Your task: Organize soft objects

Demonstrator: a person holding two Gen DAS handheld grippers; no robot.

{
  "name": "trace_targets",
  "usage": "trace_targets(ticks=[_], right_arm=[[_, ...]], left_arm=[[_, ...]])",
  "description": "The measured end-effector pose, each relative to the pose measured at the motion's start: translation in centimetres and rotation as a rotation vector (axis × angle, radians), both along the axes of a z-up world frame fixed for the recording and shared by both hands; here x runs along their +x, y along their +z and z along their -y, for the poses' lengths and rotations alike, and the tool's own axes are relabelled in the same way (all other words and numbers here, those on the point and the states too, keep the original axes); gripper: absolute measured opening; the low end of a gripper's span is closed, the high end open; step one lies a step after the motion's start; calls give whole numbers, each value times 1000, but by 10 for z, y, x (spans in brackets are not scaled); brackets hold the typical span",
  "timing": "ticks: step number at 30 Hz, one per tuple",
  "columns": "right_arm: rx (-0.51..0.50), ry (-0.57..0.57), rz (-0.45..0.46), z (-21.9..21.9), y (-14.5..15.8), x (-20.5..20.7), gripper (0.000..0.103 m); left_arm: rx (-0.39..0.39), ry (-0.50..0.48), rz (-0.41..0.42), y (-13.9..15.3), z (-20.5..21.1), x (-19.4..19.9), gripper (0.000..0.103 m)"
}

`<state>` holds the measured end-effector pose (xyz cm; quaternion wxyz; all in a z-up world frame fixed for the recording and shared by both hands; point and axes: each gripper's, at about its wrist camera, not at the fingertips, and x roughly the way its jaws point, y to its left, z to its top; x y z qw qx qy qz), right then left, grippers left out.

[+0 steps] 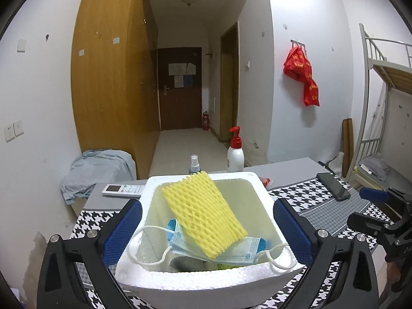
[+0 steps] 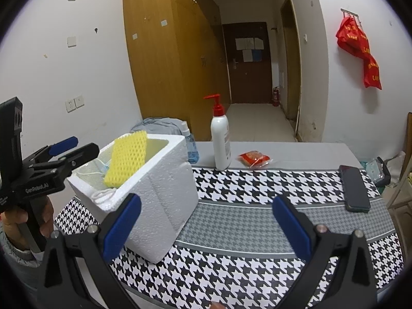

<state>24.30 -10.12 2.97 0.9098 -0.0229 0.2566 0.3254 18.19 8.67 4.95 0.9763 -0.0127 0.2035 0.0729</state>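
1. Hovering over the white foam box, the left gripper had its jaws spread wide around it, holding nothing.
2. The yellow foam net sleeve lay tilted inside, atop a blue face mask.
3. The right gripper stood apart and empty over the houndstooth mat.
4. Withdrawing straight back seemed wise, lest a pad snag a loose ear loop.

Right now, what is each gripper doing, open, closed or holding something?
Left gripper: open, holding nothing; its fingers flank the white foam box.
Right gripper: open, empty.
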Motion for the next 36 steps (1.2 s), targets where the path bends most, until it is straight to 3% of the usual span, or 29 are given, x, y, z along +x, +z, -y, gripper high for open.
trace_targets(ticks=[13,23,36], right_arm=[[9,7,30,1,6,-19,103],[47,23,107,8,23,-60,103],[91,48,212,18,30,-120,103]], left_arm=[[5,30,96,16,5,-40,102],[41,53,173,30,20,-90,102],[52,72,233,21,42,-136,102]])
